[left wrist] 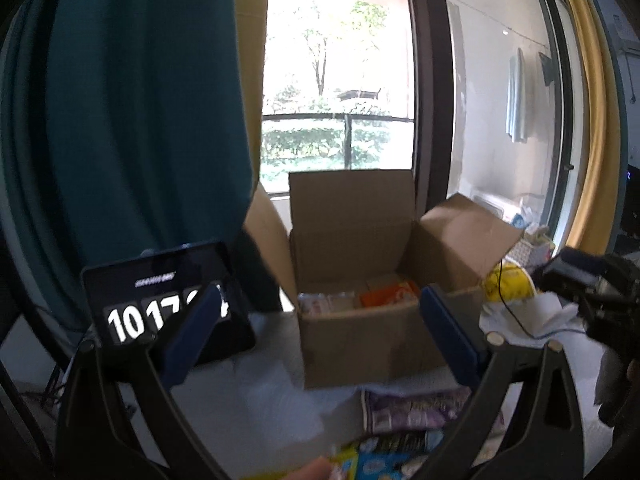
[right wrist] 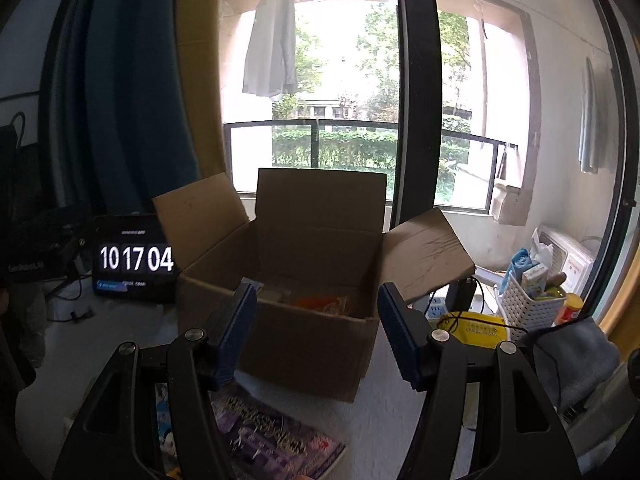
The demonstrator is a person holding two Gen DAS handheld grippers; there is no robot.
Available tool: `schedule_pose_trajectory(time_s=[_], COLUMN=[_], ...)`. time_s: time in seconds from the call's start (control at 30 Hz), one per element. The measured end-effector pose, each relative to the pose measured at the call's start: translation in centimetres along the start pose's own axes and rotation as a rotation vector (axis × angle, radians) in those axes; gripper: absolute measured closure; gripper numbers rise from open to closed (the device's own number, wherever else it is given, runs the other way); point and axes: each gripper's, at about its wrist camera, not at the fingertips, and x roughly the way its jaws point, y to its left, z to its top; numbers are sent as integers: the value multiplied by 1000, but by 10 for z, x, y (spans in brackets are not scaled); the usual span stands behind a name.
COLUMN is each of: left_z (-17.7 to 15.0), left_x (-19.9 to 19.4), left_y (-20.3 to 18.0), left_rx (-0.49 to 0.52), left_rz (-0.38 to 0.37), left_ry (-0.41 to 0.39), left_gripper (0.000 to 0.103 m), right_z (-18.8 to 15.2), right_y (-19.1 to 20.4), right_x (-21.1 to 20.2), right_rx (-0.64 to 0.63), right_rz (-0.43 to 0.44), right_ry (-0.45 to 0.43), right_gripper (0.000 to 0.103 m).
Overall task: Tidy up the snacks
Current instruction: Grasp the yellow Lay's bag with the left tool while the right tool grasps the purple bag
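An open cardboard box (left wrist: pixel 360 344) stands on the white table and holds several snack packs, an orange one (left wrist: pixel 390 294) among them. It also shows in the right wrist view (right wrist: pixel 304 344), with the orange pack (right wrist: pixel 324 304) inside. A purple snack packet (left wrist: pixel 412 408) lies flat in front of the box, and shows in the right wrist view (right wrist: pixel 272 436) too. A blue and yellow packet (left wrist: pixel 384 460) lies nearer still. My left gripper (left wrist: pixel 320 312) is open and empty, held above the packets in front of the box. My right gripper (right wrist: pixel 316 308) is open and empty, also facing the box.
A black clock display (left wrist: pixel 168 300) stands left of the box, also in the right wrist view (right wrist: pixel 134 260). A yellow bag (right wrist: pixel 474 328) and a white basket (right wrist: pixel 528 304) of items sit to the right. A window and teal curtain are behind.
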Motion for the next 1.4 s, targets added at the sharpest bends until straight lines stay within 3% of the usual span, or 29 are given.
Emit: schedule_pose_trajectory(time_s=[0.3, 0.6, 0.77, 1.03, 1.27, 1.4], left_z=[-52, -115, -136, -165, -178, -180], left_x=[-31, -13, -2, 24, 38, 43], left_y=[12, 17, 9, 12, 14, 11], left_rx=[-44, -135, -135, -160, -193, -161], left_rz=[28, 33, 40, 16, -37, -40], left_ry=[95, 298, 369, 499, 550, 568], left_gripper=[3, 3, 3, 3, 3, 8], right_z=[-20, -55, -81, -118, -138, -144], right_y=[1, -1, 11, 22, 19, 13], right_x=[-21, -9, 11, 52, 76, 86], right_rx=[3, 4, -45, -77, -109, -97], right_rz=[22, 96, 185, 222, 190, 182], right_ry=[25, 96, 177, 338, 446, 470], right_gripper=[37, 37, 37, 37, 37, 48])
